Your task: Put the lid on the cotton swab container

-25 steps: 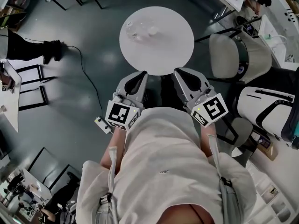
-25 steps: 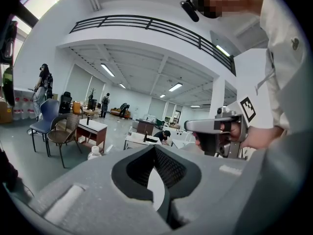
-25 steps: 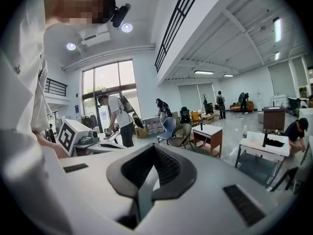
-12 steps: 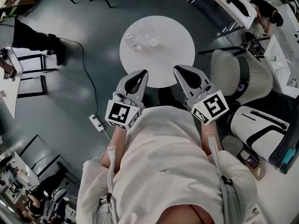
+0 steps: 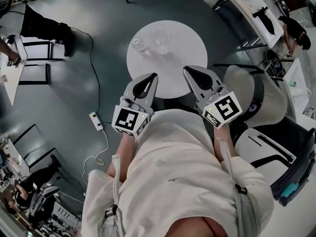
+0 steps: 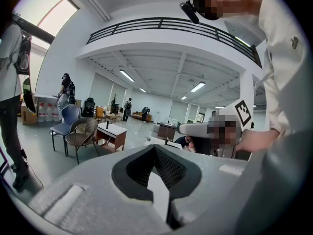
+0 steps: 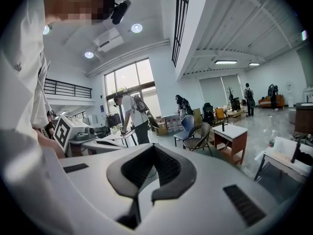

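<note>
The task is not yet begun, as far as these pictures show. The person stands back from the round white table point(image 5: 183, 58) and holds both tools close to the chest, pointing forward and a little upward.

The left tongs point(image 5: 151, 78) are closed, pad against pad, and nothing is between them; the left gripper view shows only the big room beyond the tips. The right tongs point(image 5: 189, 73) are closed and empty in the same way, and the right gripper view looks out over chairs, small desks and some people far away. In the head view their tips reach only over the near edge of the table. They touch nothing.

The task's things lie on the far half of the table, well apart from both tools. There I see small clear things point(image 5: 141, 44), one group to the left and another just beside it to the right. I judge that these are the cotton swab container and its lid, but they are too small and too transparent to say which is which, or whether the lid is lying flat.

So everything is left to do: to come nearer, to open one pair of tongs, to take the lid, probably to steady the container with the other pair, and to set the lid on it
</note>
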`<move>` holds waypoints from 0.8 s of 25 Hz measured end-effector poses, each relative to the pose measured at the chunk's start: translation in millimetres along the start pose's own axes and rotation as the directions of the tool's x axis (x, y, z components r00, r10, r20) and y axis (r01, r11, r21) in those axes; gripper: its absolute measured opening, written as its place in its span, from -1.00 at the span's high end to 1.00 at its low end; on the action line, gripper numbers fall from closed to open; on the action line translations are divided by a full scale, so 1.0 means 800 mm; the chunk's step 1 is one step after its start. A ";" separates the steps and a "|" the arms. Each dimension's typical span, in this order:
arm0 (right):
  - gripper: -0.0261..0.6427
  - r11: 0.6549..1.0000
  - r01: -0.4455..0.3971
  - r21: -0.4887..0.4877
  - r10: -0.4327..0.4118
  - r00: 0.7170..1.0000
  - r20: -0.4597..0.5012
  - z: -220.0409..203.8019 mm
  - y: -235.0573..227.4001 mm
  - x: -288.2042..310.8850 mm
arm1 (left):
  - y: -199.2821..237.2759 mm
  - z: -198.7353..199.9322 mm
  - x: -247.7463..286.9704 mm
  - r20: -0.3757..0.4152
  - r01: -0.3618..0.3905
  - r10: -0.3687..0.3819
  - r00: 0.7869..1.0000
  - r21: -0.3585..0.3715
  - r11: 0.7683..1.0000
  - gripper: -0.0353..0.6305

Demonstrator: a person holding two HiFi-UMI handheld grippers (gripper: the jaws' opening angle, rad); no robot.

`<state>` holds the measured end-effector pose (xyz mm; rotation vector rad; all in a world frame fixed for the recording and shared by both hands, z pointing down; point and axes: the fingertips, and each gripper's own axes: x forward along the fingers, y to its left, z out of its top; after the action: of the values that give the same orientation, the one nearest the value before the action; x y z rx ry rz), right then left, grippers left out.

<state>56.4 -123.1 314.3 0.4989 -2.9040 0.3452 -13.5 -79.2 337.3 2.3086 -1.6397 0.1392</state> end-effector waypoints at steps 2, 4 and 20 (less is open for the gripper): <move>0.90 1.000 -0.026 0.001 0.026 1.000 -0.009 -0.003 -0.008 0.002 | -0.002 0.000 0.008 0.001 -0.021 0.021 1.000 -0.008 1.000 0.87; 0.90 0.999 -0.049 0.002 0.049 0.999 -0.018 -0.007 -0.014 0.000 | -0.006 0.000 0.014 0.002 -0.042 0.042 0.999 -0.013 0.999 0.87; 0.90 0.994 -0.107 -0.002 0.106 0.985 -0.136 -0.056 -0.038 0.034 | 0.005 -0.029 0.023 -0.017 -0.104 0.103 0.995 -0.074 0.992 0.87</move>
<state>47.3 -148.3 368.7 0.3067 -2.8049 0.3657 -8.4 -90.1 364.5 2.1642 -1.7288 0.1138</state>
